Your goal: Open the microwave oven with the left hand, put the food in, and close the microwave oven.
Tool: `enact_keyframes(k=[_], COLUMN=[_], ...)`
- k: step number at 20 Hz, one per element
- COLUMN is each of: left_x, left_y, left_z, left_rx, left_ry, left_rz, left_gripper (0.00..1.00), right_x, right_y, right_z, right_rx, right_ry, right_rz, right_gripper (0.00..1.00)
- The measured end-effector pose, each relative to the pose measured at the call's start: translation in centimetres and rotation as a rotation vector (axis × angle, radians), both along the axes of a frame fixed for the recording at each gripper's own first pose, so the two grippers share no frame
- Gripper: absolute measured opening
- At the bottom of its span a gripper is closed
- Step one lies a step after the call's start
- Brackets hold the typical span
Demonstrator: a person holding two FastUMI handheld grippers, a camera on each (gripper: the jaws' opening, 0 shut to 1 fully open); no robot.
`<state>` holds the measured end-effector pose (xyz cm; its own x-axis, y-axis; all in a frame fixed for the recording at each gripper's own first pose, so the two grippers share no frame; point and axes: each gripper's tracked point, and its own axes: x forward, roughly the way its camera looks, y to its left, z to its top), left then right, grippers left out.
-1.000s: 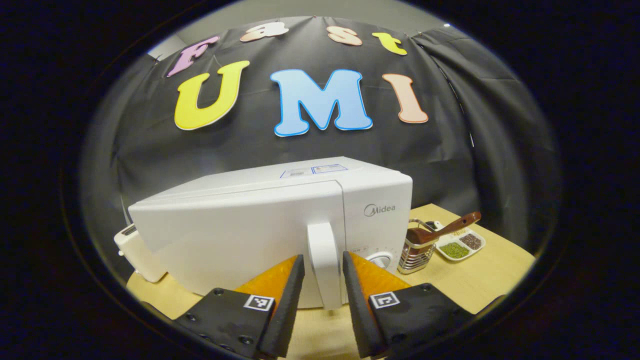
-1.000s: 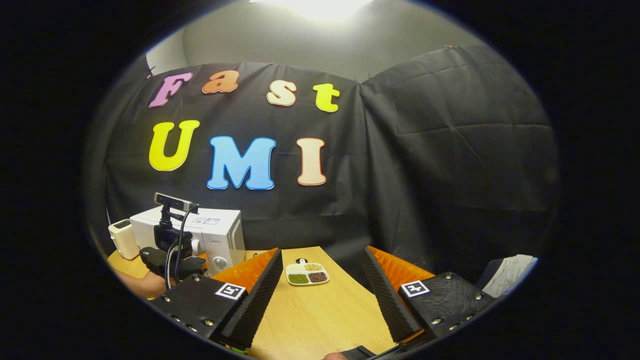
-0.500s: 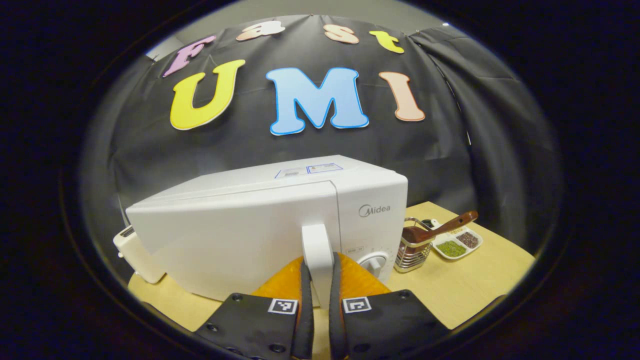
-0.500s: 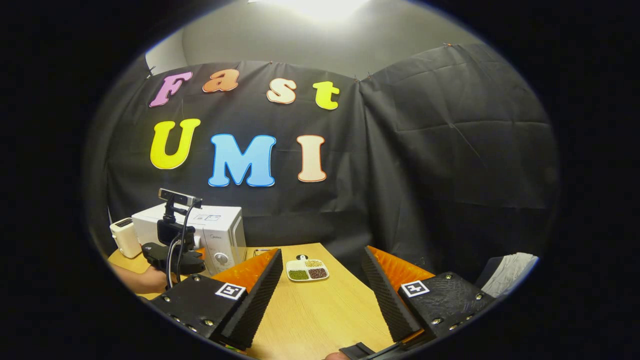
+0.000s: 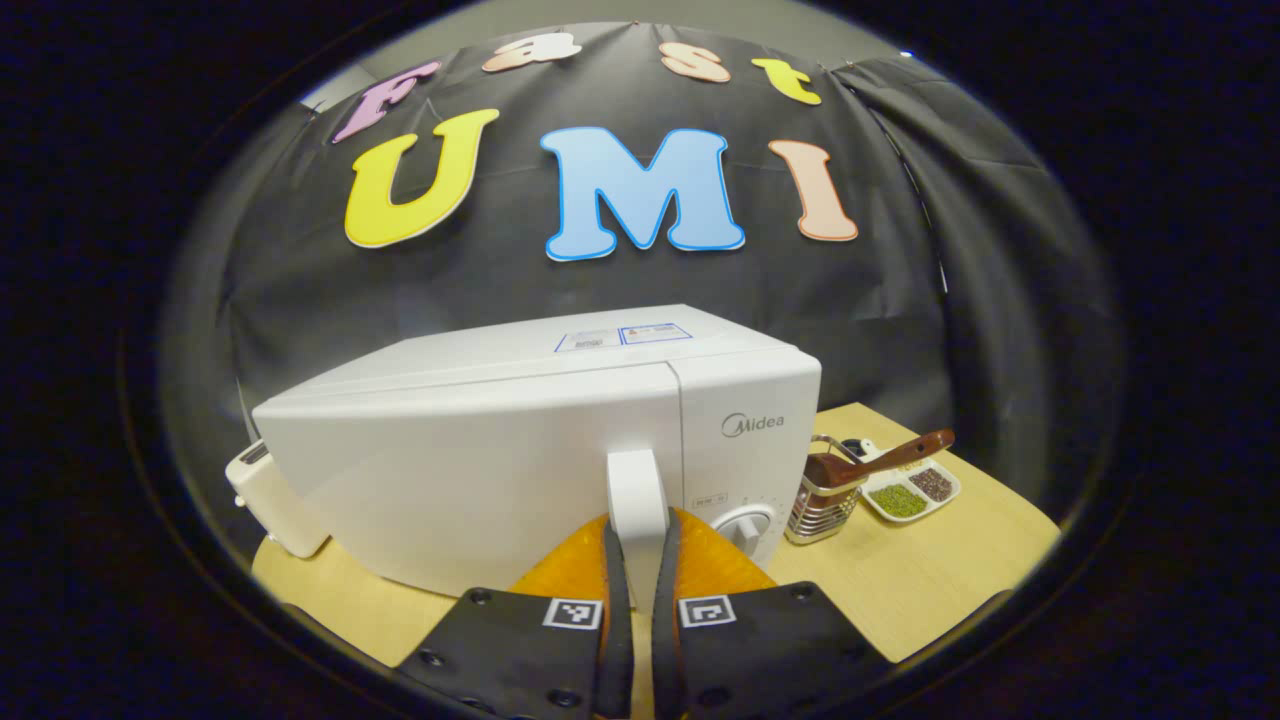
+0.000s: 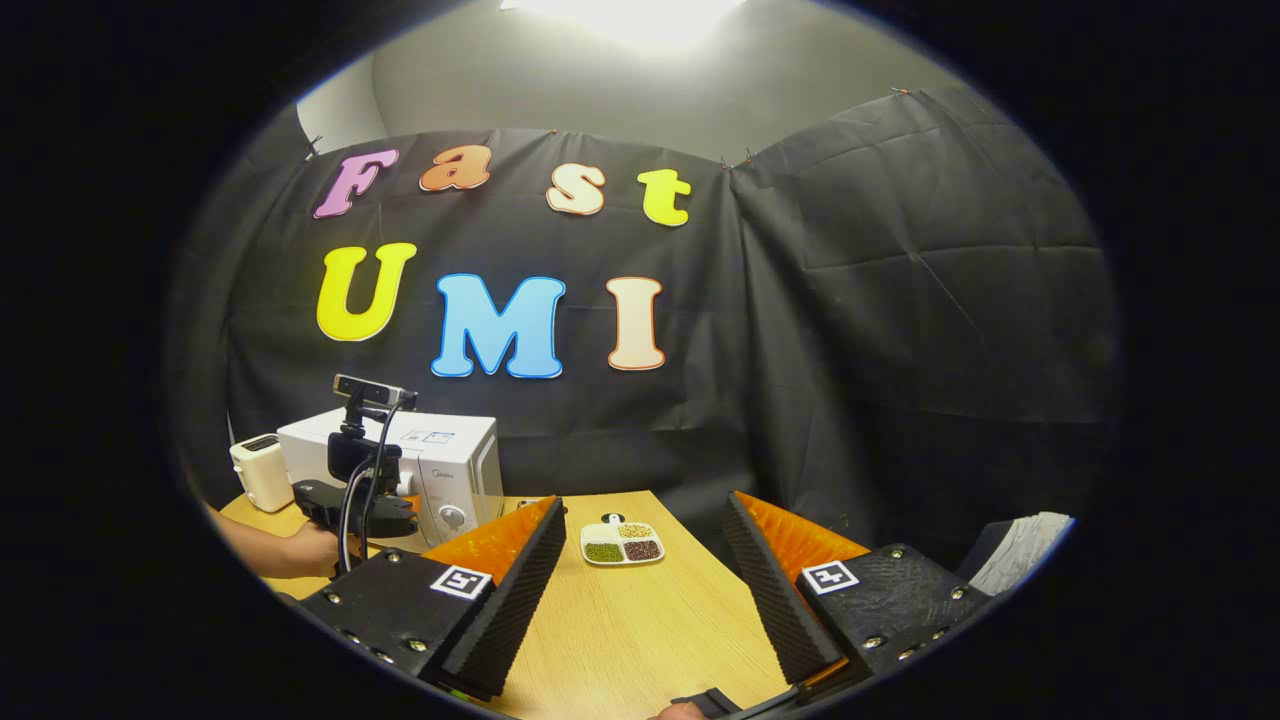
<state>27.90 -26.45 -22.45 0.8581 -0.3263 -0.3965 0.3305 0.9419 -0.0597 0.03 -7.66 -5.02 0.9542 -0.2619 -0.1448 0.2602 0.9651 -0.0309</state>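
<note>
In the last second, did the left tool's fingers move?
Yes. The left tool closed its fingers inward onto the microwave's door handle, which stayed put; they were spread either side of it before.

Strong barrel distortion is seen in both views, with straight edges bowed toward the rim. In the right gripper view, overexposed glare from a ceiling light [image 6: 625,15] is seen at 12 o'clock. Focus is kept sharp; shadows are soft.

We see a white microwave [image 5: 520,440] ahead of our left tongs, a cream toaster [image 5: 268,500] left, a tan woodgrain table [image 6: 640,620] below, and green and brown grains in a white dish [image 6: 622,543].
</note>
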Motion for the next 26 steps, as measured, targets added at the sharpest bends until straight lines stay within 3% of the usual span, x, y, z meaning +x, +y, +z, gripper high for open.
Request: enact_keyframes(k=[7, 20, 26], left_x=[-5.6, -13.7, -16.4], left_y=[2.6, 9.9, 13.6], left_z=[0.3, 0.9, 1.1], left_rx=[0.017, 0.055, 0.062], left_ry=[-0.008, 0.018, 0.018], left_rz=[-0.003, 0.122, 0.170], left_gripper=[0.12, 0.12, 0.12], right_x=[-0.7, -4.3, -5.1], right_y=[-0.7, 0.1, 1.7], right_z=[-0.1, 0.5, 1.2], right_rx=[0.033, 0.091, 0.061], right_ry=[-0.027, -0.079, -0.090], right_rz=[0.050, 0.252, 0.341], right_gripper=[0.97, 0.97, 0.97])
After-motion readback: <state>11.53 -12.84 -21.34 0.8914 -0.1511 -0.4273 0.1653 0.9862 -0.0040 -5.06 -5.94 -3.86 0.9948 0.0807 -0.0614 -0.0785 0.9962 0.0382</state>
